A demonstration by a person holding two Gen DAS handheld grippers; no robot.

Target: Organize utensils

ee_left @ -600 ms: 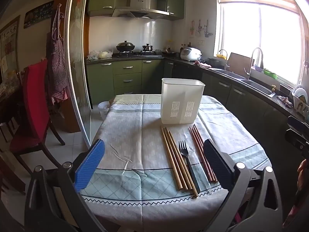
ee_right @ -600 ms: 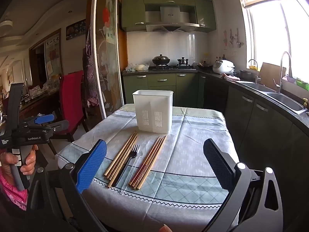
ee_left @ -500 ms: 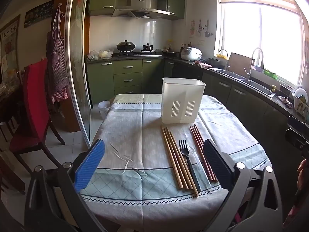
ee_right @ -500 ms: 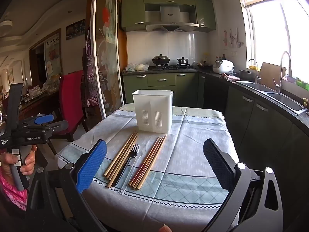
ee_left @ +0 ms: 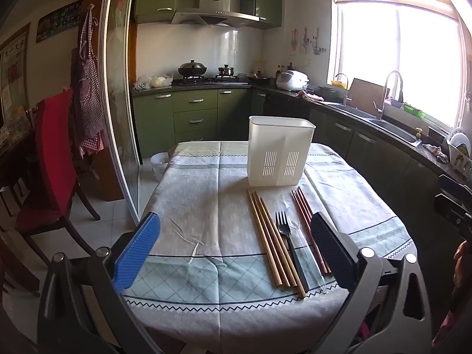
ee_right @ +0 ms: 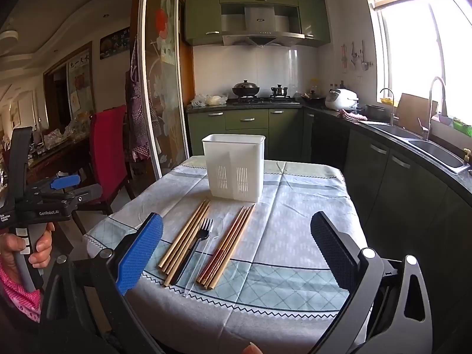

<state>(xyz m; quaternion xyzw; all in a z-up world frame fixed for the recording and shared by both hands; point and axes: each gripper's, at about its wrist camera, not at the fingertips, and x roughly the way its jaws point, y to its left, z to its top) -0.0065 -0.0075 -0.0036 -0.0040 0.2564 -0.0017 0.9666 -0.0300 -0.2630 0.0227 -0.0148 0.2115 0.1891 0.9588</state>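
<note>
1. The left hand-held gripper (ee_left: 234,246) is wide open and holds nothing; it hangs above the near edge of the tabletop (ee_left: 188,206), with the utensils toward its right finger
2. The right hand-held gripper (ee_right: 236,246) also has its jaws spread fully and is empty; it hangs above the near edge as well, with the utensils toward its left finger
3. A hand (ee_right: 17,250) holds the handle of the left tool at the left border of the right wrist view
4. All utensils lie flat on the cloth in one row: the light wooden chopsticks (ee_left: 270,239), then the black fork (ee_left: 290,247), then a clear plastic utensil (ee_right: 203,253) which is hard to see, then the dark red chopsticks (ee_left: 306,221)
5. The white utensil holder (ee_left: 278,152) stands upright just behind the far tips of the chopsticks; as far as its inside is visible, nothing stands out above its rim
6. My judgement: the task is at its very beginning. Nothing is sorted yet, and every piece must be picked up and placed into the holder
7. I think the first grasp will be difficult, because the pieces lie flat and close beside each other
</note>
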